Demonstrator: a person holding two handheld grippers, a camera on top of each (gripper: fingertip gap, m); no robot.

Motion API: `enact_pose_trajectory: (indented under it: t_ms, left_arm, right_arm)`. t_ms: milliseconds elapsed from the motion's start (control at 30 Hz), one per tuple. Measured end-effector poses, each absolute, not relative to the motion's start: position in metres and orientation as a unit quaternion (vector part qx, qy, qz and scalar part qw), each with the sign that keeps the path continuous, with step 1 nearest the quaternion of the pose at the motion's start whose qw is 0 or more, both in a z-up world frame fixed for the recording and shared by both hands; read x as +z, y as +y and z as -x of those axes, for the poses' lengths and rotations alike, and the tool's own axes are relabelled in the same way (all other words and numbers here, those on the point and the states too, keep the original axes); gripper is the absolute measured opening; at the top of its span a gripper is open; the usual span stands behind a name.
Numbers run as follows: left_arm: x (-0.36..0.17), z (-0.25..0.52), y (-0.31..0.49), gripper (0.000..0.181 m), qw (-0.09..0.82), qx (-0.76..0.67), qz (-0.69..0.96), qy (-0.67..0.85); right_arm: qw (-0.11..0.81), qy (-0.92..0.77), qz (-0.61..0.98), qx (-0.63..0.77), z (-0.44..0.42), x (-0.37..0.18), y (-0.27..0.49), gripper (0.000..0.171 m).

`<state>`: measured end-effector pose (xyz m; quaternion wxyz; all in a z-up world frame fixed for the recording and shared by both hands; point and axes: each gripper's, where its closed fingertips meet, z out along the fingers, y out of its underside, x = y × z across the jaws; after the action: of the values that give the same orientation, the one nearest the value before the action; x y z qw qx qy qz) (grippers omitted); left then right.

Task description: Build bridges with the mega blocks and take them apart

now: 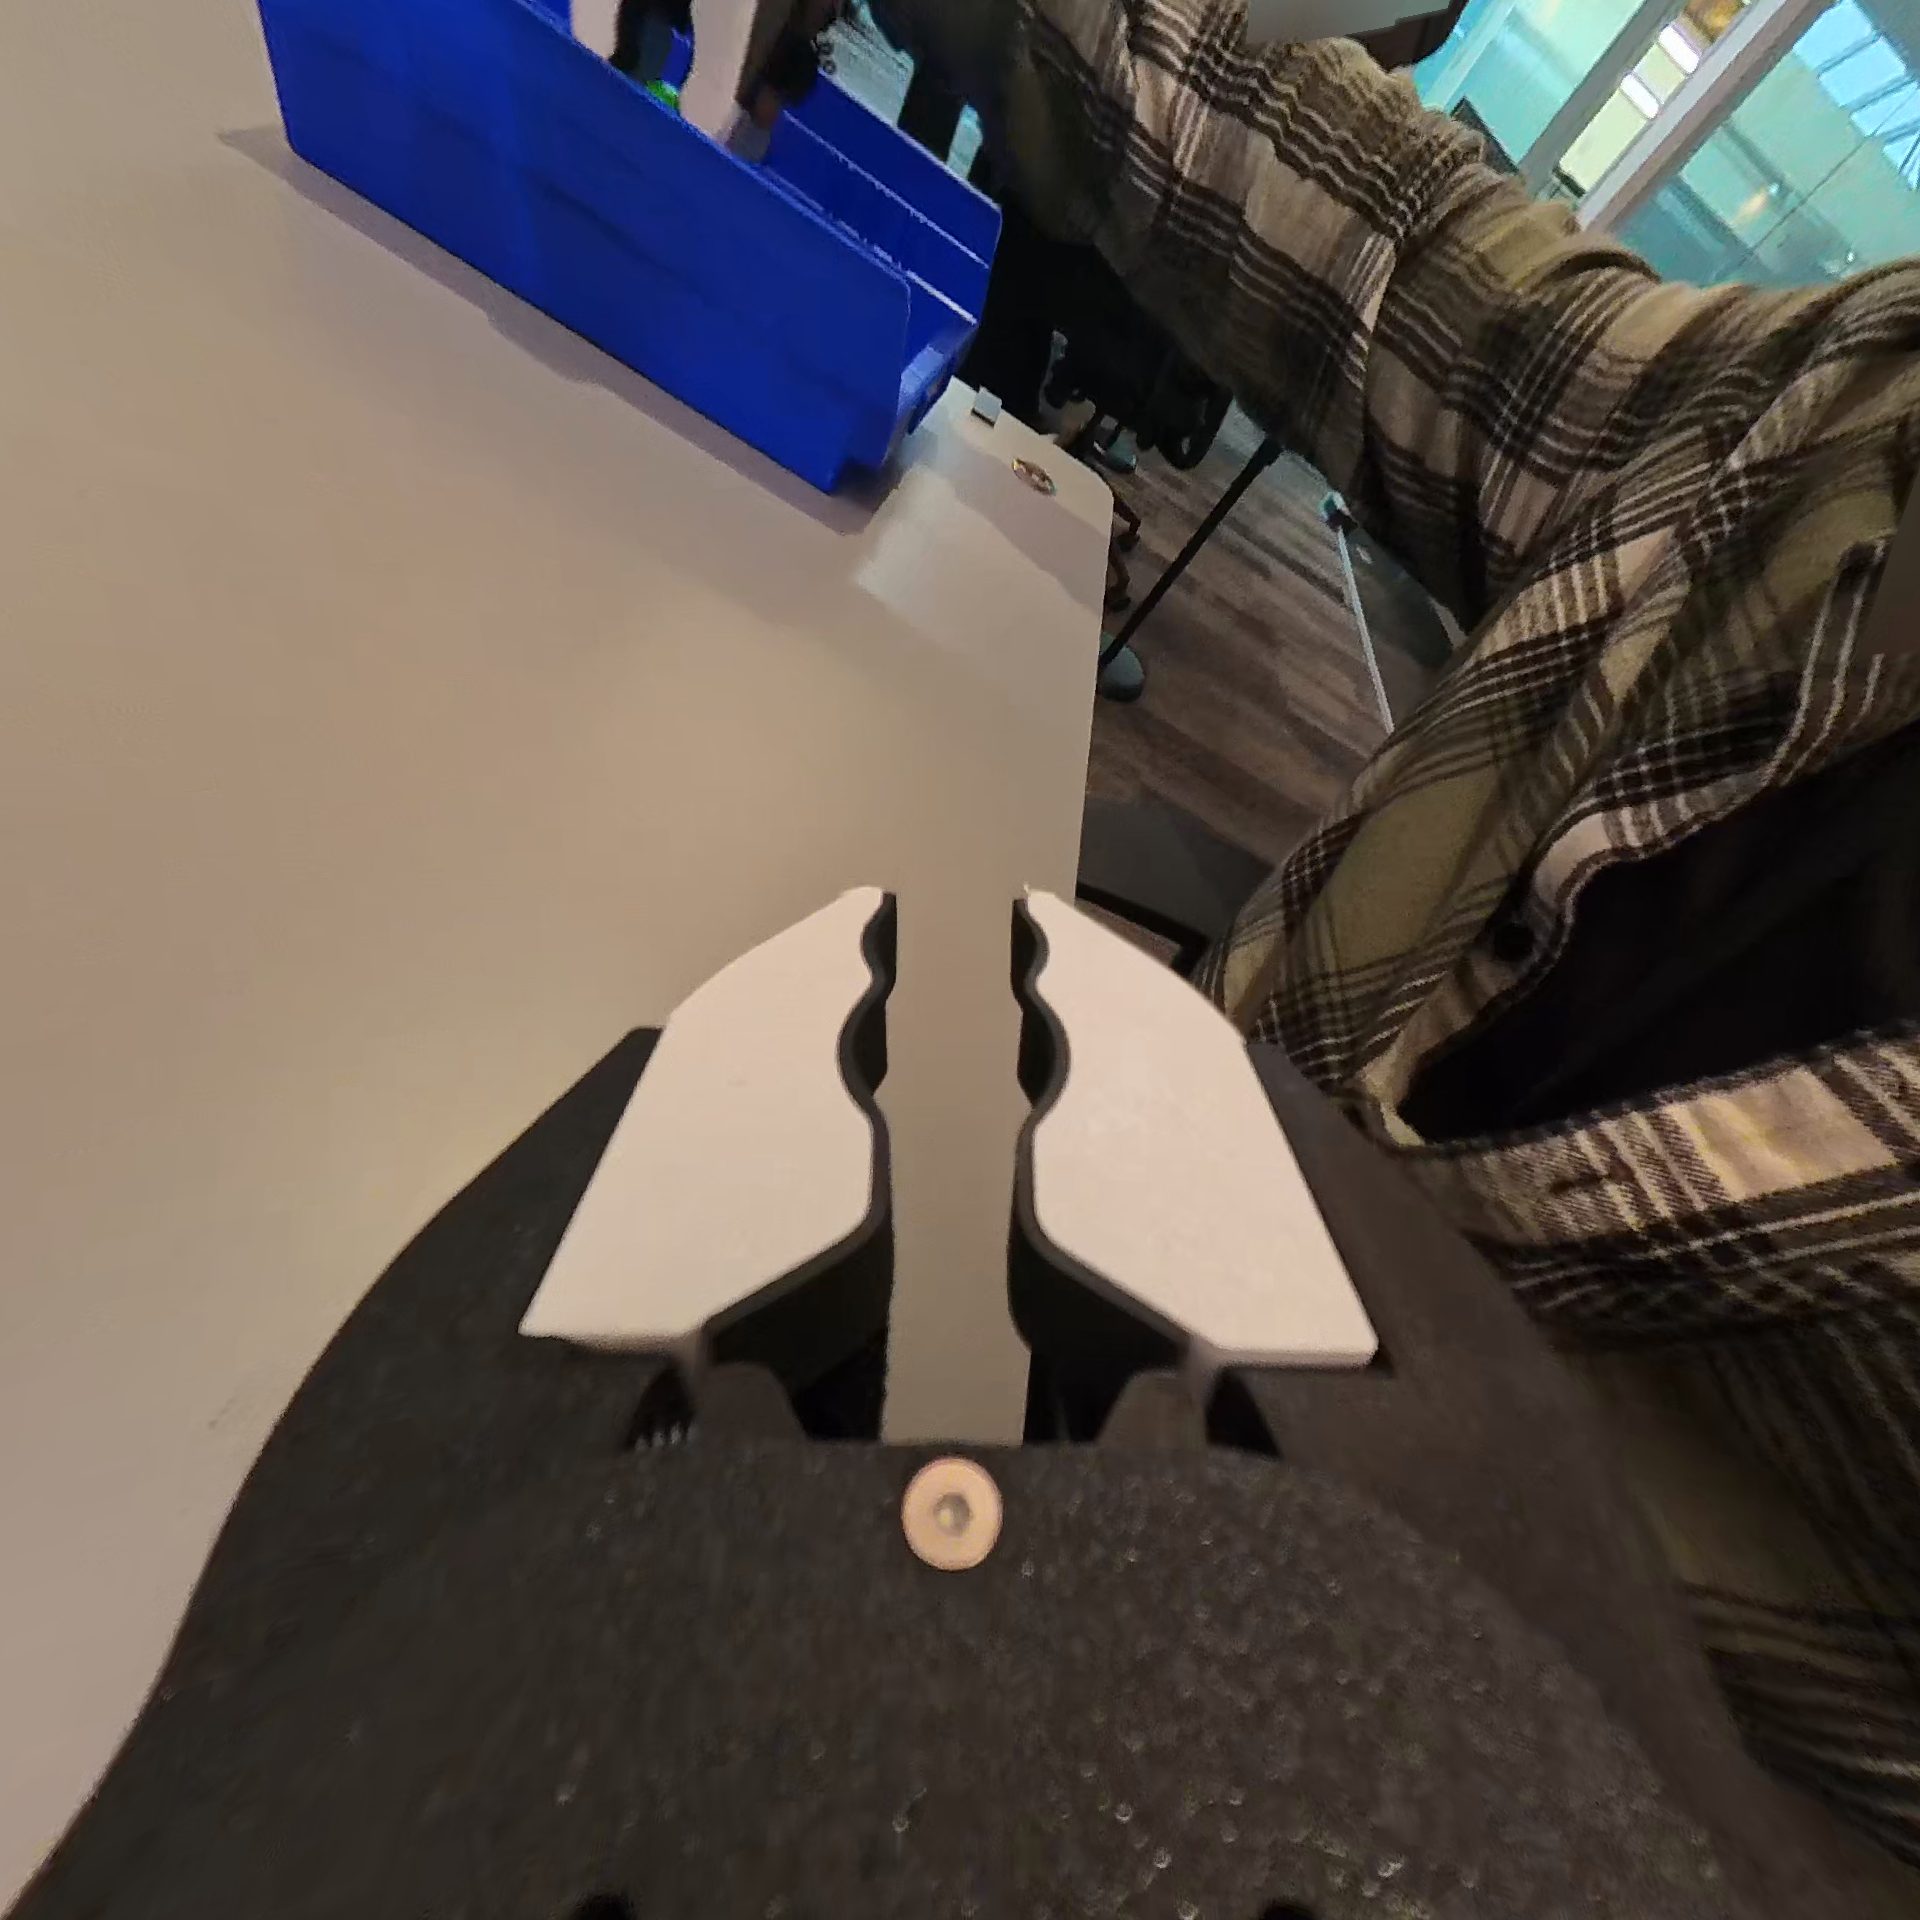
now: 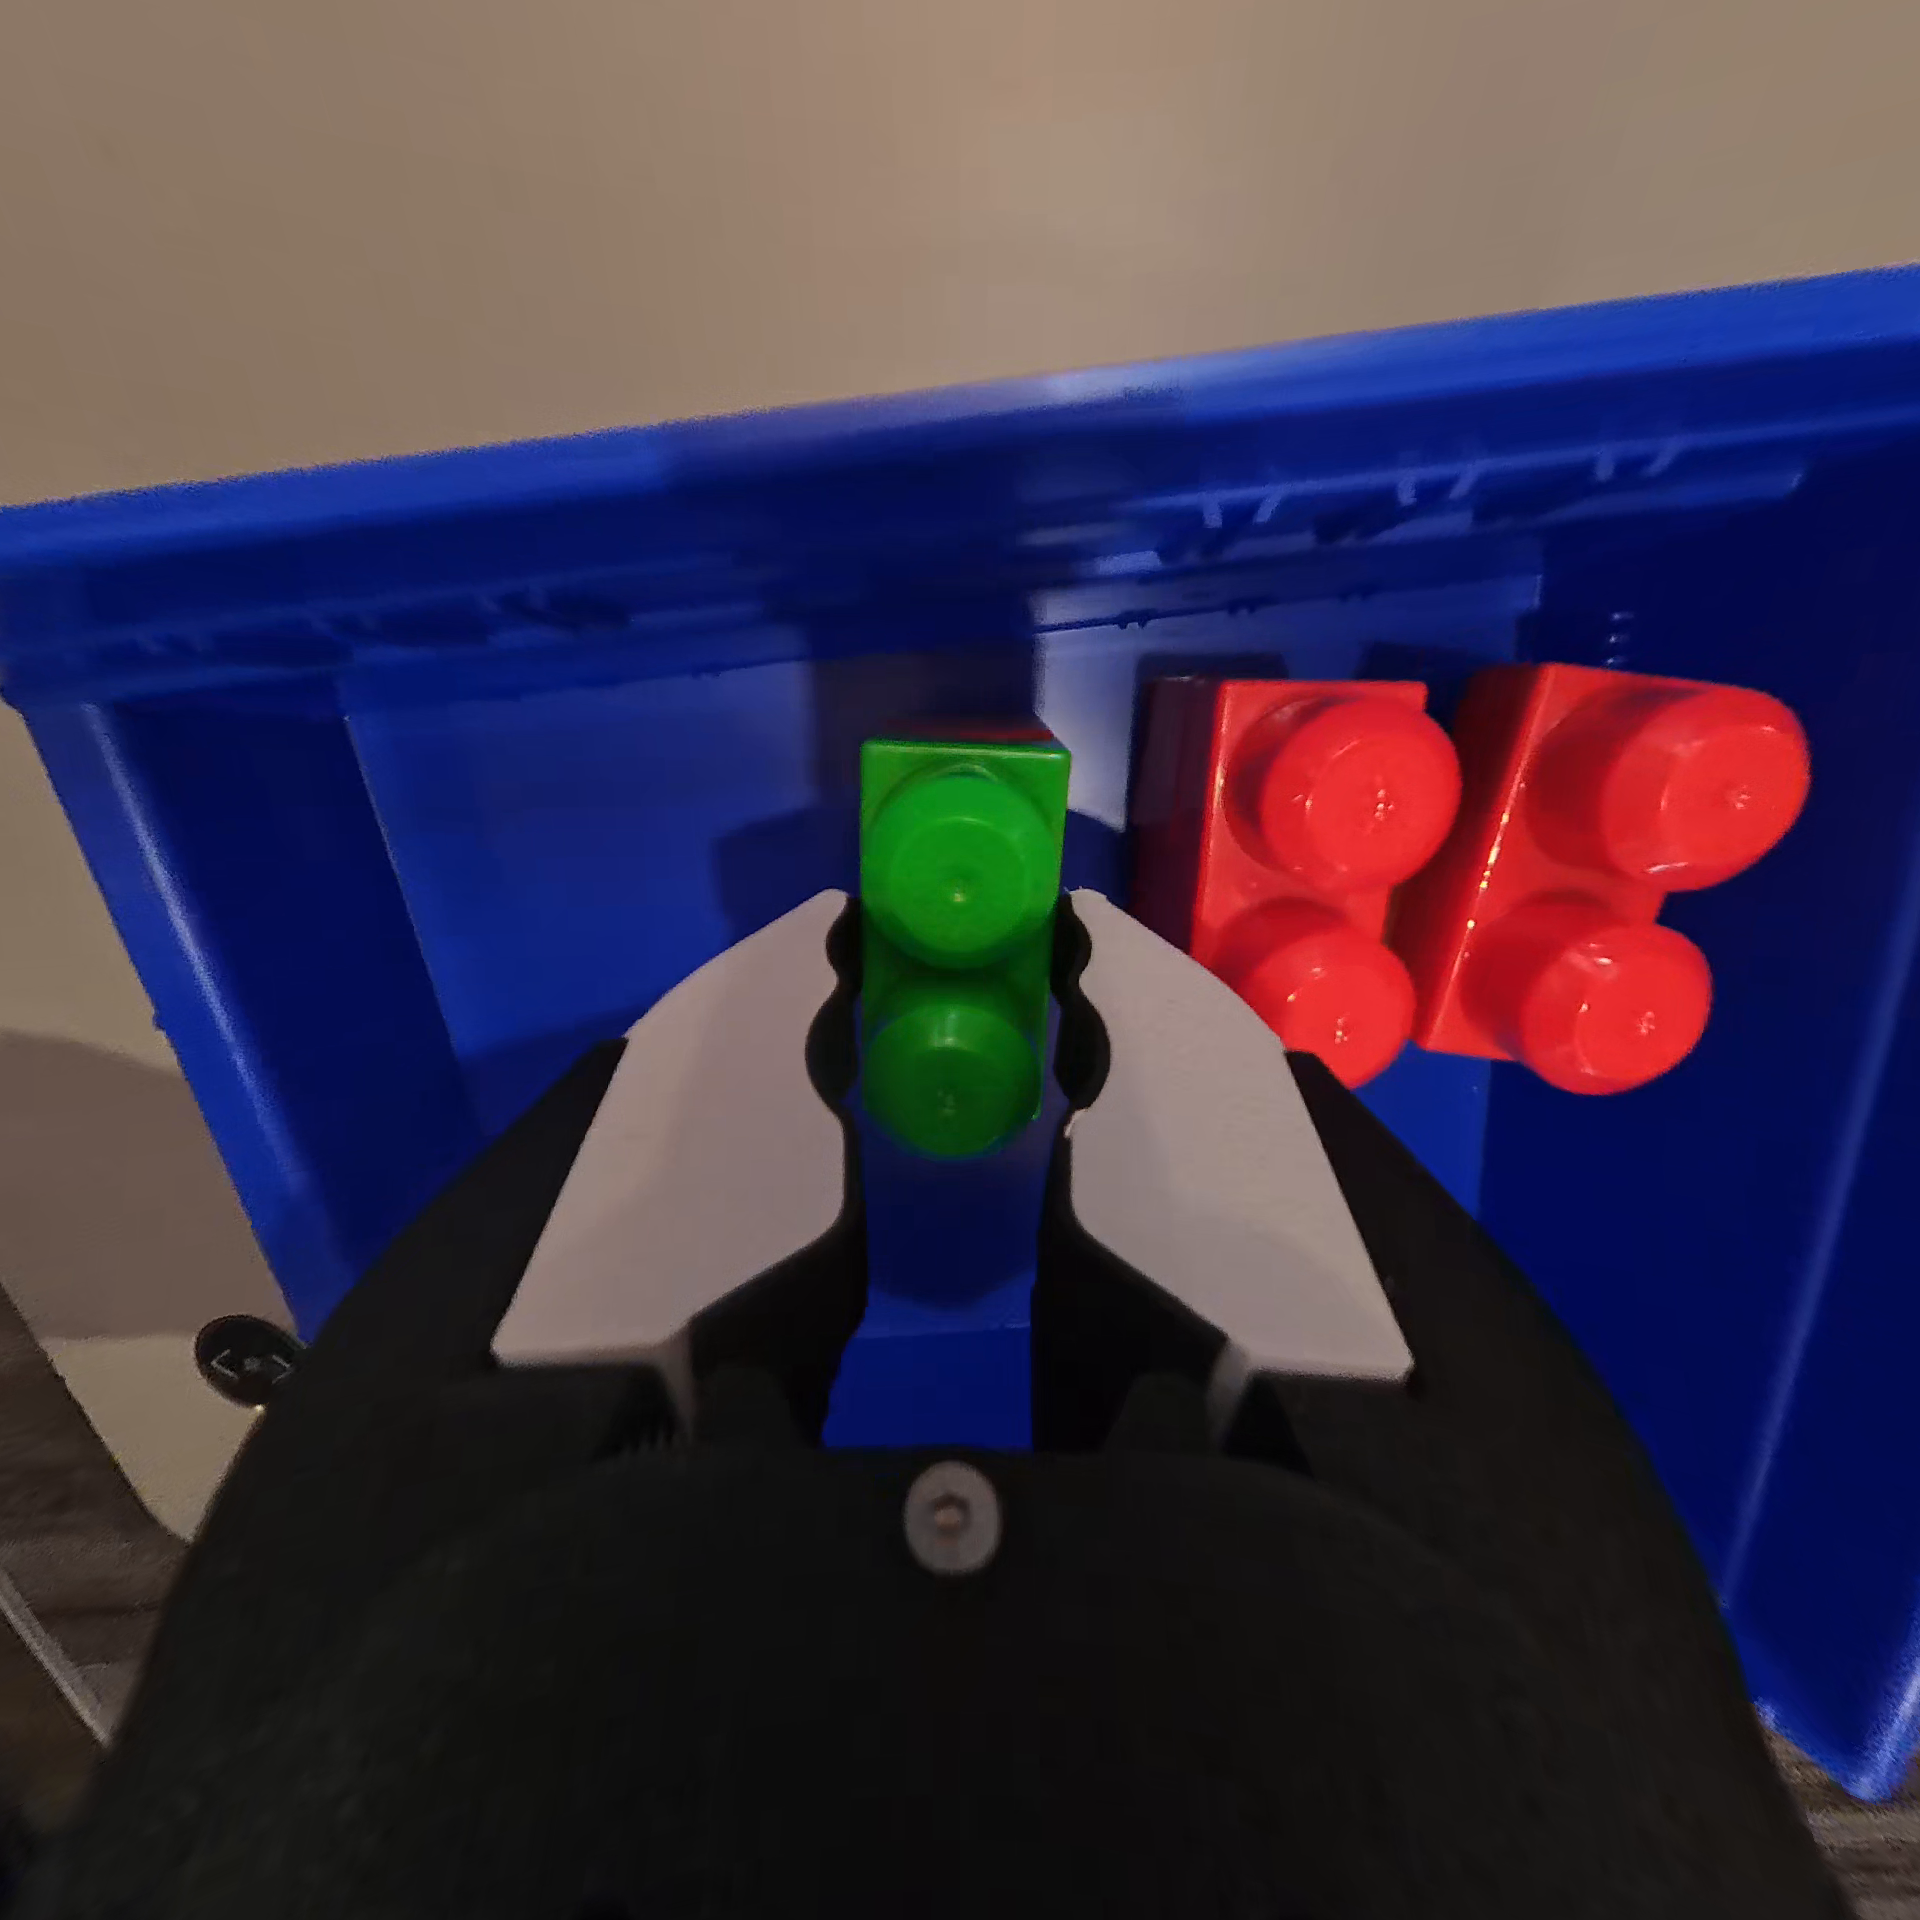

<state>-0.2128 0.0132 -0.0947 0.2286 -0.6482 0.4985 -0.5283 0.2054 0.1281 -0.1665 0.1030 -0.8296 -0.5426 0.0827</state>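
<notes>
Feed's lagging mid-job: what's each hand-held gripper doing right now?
Left hand-held gripper: open a little, empty, over the beige table.
Right hand-held gripper: shut on the green two-stud plastic block, inside the blue plastic bin.

No text, label, brand or number can be read on anything in either view.

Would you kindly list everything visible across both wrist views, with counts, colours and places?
Bin: one, blue, on the table's far corner.
Green block: one, inside the bin, between the right gripper's fingers.
Red blocks: two, side by side in the bin, beside the green one.
Table: one, off-white.
Floor: wood-look, beyond the table edge.
Sleeve: plaid, olive and brown, beside the table.
Left gripper: one, white fingers, slightly apart, empty, over the table.
Right gripper: one, shut on the green block.
</notes>
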Motion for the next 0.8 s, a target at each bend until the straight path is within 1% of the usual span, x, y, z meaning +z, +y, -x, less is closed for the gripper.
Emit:
enact_pose_trajectory:
  t_ms: [300,433,533,633,800]
  left_arm:
    - [-0.099,0.207,0.008,0.021,0.211,-0.536,0.647,0.499]
    - [-0.102,0.21,0.009,0.021,0.213,-0.539,0.648,0.495]
    - [-0.101,0.214,0.011,0.021,0.215,-0.55,0.646,0.484]
    - [-0.102,0.221,0.013,0.022,0.229,-0.545,0.647,0.481]
    - [-0.103,0.239,0.019,0.025,0.253,-0.558,0.644,0.458]
  right_arm:
    - [0.116,-0.544,0.827,0.085,-0.202,-0.171,0.137,0.035]
    - [0.117,-0.545,0.827,0.078,-0.202,-0.166,0.135,0.044]
    - [0.126,-0.539,0.83,0.069,-0.203,-0.153,0.132,0.054]
    - [0.164,-0.52,0.837,0.034,-0.21,-0.123,0.133,0.062]
    - [0.319,-0.424,0.848,-0.001,-0.193,-0.019,0.13,0.079]
